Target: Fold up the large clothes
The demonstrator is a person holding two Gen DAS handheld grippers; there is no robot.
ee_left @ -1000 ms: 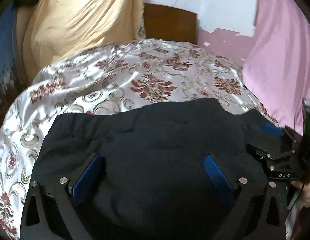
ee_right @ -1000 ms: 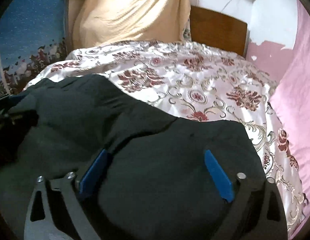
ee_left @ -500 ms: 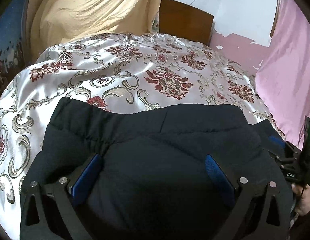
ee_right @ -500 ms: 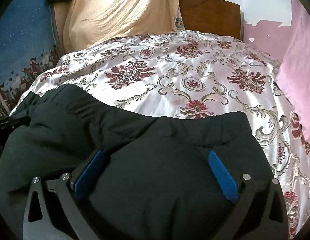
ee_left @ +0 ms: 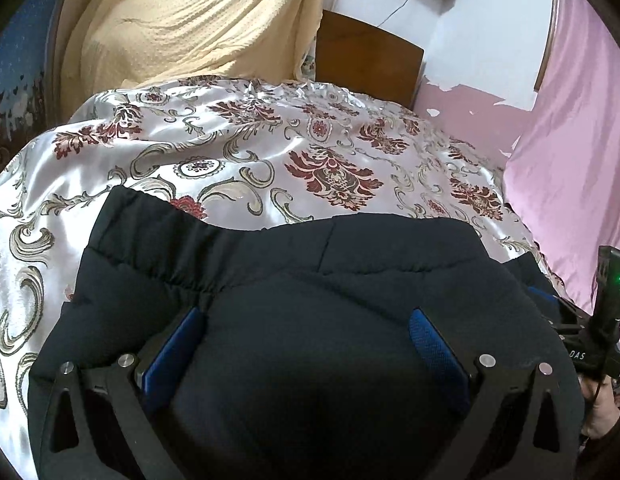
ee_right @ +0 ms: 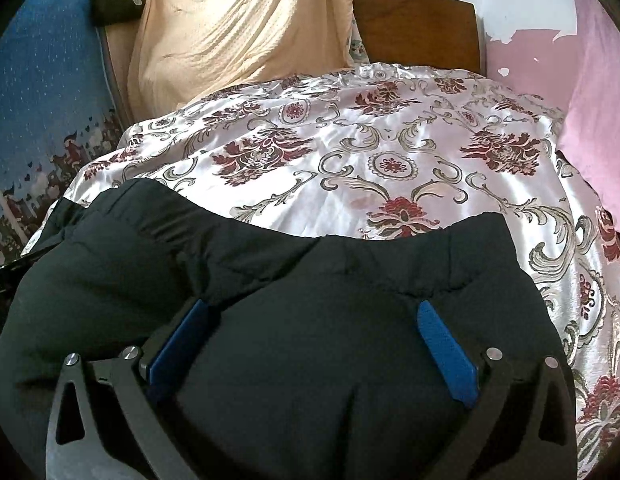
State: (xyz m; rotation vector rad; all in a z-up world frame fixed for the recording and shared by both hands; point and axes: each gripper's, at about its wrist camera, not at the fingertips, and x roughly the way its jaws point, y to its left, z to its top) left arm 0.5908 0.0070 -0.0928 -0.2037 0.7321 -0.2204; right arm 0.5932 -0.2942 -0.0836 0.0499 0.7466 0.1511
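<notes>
Left wrist view shows the left gripper [ee_left: 306,344] with its blue pads [ee_left: 174,344] standing wide apart, the bulk of a dark padded jacket [ee_left: 294,280] bulging up between them; whether the pads actually bite the fabric I cannot tell; the right wrist view gives the same picture for the right gripper [ee_right: 314,340] — its jaws have just been opening to their widest, with the jacket's padding lying between the fingers rather than pinched; against a second ago the garment has come down onto the floral satin bedspread [ee_left: 238,152], its gathered hem now lying flat across the cover where before it hung bunched and higher; over the last half second little has shifted; the other gripper's body and the hand [ee_left: 598,412] holding it show at the right edge of the left view; my reading — a fold has been laid and the release is under way, so the next move is likely to withdraw both tools and re-grip for the following fold; the puffy fabric may spring back
</notes>
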